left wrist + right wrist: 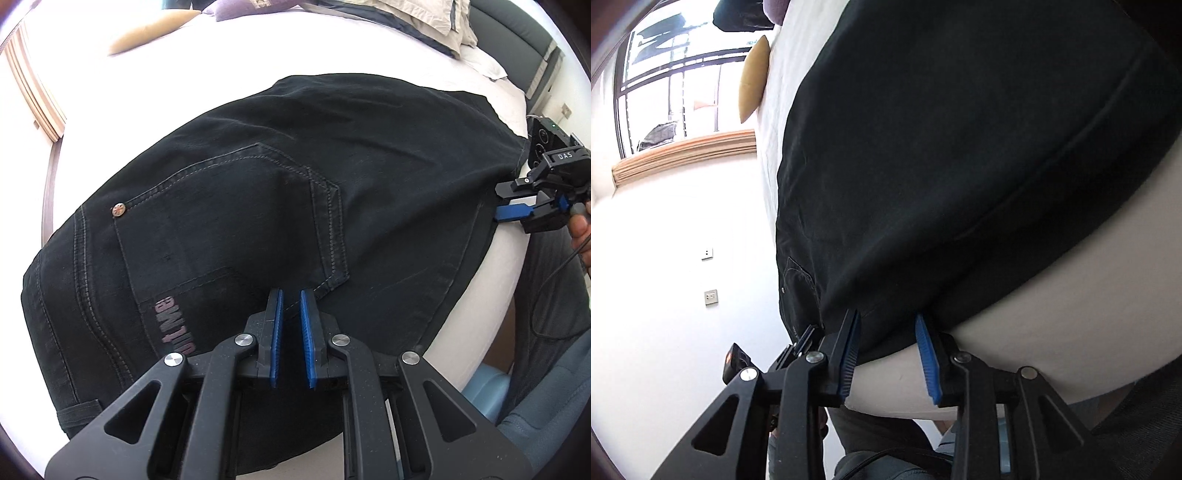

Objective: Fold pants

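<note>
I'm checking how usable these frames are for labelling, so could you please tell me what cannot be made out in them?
- Pants: the leg ends are cut off in the right wrist view by the frame's edge.
- Left gripper: whether it pinches cloth is unclear; the fabric beneath is all black.
- Printed lettering: partly hidden by the gripper's body in the left wrist view.
- Right gripper: the lower finger's contact with the bed is hidden under the pants' edge.

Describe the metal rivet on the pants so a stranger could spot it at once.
On the white bed lie black pants, seat side up. Find the stitched back pocket; the rivet sits at its upper left corner. It is the only shiny round metal stud on the dark cloth.
</note>
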`<state>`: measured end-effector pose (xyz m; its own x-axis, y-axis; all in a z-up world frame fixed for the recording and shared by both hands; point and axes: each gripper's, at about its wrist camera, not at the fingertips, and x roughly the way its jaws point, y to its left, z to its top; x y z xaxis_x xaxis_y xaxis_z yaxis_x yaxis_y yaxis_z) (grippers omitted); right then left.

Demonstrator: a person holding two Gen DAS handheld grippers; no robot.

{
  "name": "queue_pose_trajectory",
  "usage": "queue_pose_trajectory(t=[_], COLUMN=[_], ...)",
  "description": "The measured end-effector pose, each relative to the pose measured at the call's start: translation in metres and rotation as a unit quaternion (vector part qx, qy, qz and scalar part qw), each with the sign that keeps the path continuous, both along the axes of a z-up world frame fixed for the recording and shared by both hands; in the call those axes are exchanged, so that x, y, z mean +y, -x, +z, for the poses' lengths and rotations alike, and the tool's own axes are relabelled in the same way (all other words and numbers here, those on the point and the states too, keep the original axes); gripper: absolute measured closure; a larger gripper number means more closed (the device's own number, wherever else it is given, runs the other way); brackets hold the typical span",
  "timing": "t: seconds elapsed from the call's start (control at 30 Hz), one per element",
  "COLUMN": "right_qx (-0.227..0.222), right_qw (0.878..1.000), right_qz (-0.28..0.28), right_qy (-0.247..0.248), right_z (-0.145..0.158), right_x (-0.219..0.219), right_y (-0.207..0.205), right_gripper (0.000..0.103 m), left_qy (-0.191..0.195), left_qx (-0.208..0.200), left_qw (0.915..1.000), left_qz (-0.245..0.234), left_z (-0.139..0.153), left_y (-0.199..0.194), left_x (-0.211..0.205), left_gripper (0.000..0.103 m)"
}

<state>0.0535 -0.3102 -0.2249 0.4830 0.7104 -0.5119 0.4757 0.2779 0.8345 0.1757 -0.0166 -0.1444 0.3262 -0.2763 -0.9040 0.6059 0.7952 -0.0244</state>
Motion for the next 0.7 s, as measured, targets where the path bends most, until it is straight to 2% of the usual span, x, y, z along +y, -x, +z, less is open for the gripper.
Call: queue_pose_trajectory(t=[0.07,0.1,0.17,0.3,0.5,0.57,0.63,0.7], right_qx=[-0.008,-0.015,-0.017,-0.021,-0.02,-0.02,-0.021,-0.02], right_qw=[1.0,1.0,0.999,0.998,0.997,0.996,0.995,0.994], right_qz=[0.008,0.017,0.034,0.042,0.055,0.061,0.068,0.072], right_qy=[-0.007,-0.004,0.017,0.043,0.057,0.064,0.072,0.077], right_z=[0.0,0.003,0.004,0.003,0.0,-0.001,0.0,0.0], right_x=[0.005,0.006,0.019,0.027,0.039,0.043,0.047,0.048], right_y=[-0.001,0.0,-0.006,-0.003,-0.011,-0.014,-0.016,-0.016], right_gripper=[0.072,0.078,0.096,0.099,0.099,0.099,0.1,0.1], left_qy=[0.007,0.011,0.014,0.024,0.049,0.026,0.038,0.035], left_qx=[0.003,0.004,0.004,0.002,-0.02,-0.023,-0.011,-0.018], left_qw=[1.0,0.9999,0.9999,0.9996,0.9959,0.9944,0.9935,0.9942], left_qz=[0.001,0.0,-0.001,0.013,0.073,0.1,0.107,0.1], left_z=[-0.001,-0.001,0.002,0.007,0.024,0.022,0.018,0.016], left_y=[0.001,0.001,0.001,0.007,0.008,0.003,-0.002,-0.004], left_x=[0.007,0.01,0.019,0.038,0.08,0.09,0.101,0.105], left_gripper=[0.092,0.092,0.092,0.092,0.092,0.092,0.091,0.091])
